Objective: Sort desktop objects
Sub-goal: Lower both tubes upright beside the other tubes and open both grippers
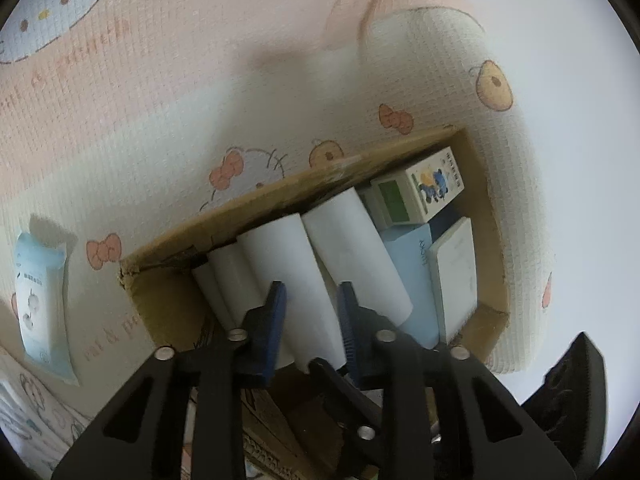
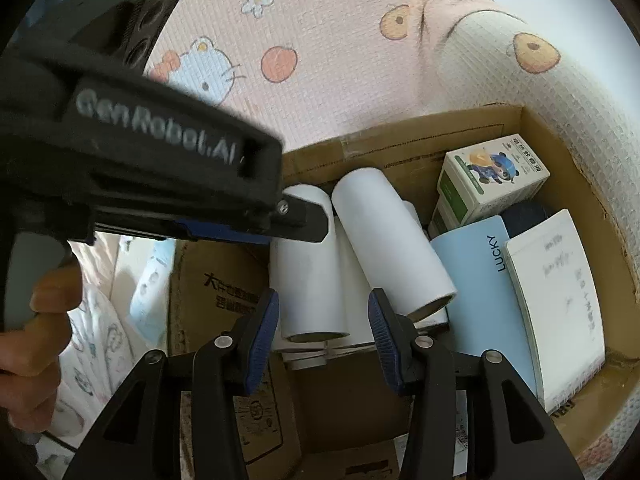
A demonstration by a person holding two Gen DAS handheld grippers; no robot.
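as both tongs hang spread and empty over the box [image 2: 400,144], the left tongs [image 1: 310,304] straddle a white roll [image 1: 288,280] packed inside; right tongs [image 2: 322,320] hover near. next seems to call for fetching the packet [image 1: 42,296] outside.

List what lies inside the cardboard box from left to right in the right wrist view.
White paper roll under the left gripper's tip → tilted white paper roll → light blue book marked LUCKY → white book, all in the brown cardboard box.
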